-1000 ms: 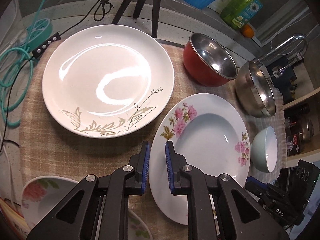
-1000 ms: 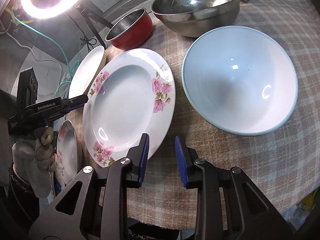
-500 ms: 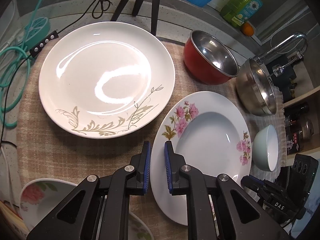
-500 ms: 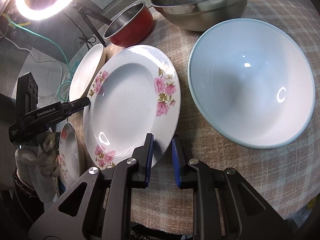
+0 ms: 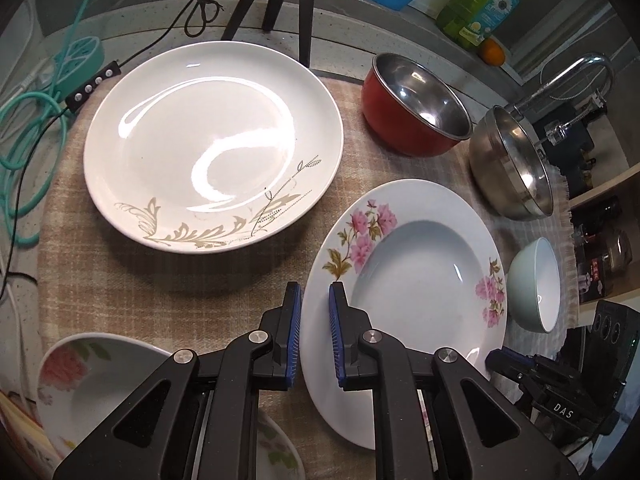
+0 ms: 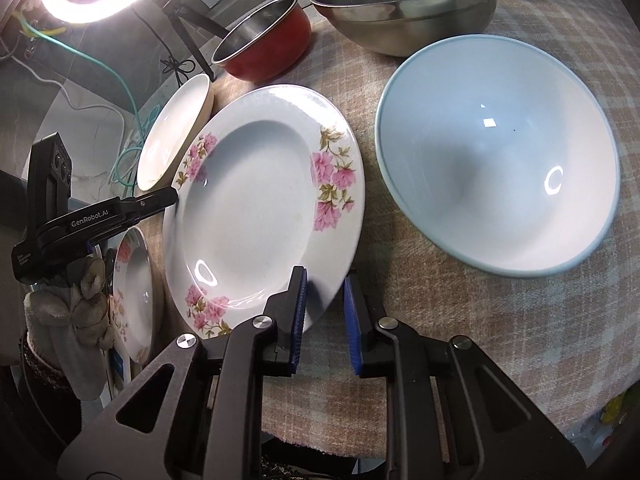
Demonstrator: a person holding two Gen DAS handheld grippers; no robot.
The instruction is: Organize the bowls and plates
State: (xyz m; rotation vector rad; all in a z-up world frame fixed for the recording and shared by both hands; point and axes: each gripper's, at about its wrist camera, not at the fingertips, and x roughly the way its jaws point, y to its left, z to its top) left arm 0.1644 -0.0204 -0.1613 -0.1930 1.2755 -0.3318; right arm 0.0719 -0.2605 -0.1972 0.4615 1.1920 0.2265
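Observation:
A deep white plate with pink flowers [image 5: 420, 288] [image 6: 248, 200] is held by both grippers at opposite rims. My left gripper [image 5: 315, 296] is shut on its left rim. My right gripper [image 6: 325, 280] is shut on the near rim, one finger over the plate and one outside it. A large white plate with a gold leaf pattern [image 5: 212, 140] lies beyond the left gripper. A pale blue bowl [image 6: 496, 160] stands to the right of the flowered plate. In the right wrist view a gloved hand [image 6: 68, 312] carries the left gripper.
A red bowl [image 5: 416, 108] and a steel bowl [image 5: 516, 168] stand at the back of the checked cloth [image 5: 160, 280]. A small flowered dish [image 5: 92, 376] sits at the near left. Tripod legs [image 5: 288, 0], cables and a soap bottle [image 5: 480, 0] lie beyond.
The right gripper's jaws have narrowed onto the flowered plate's rim, which now sits between them. The left gripper has stayed shut on the opposite rim.

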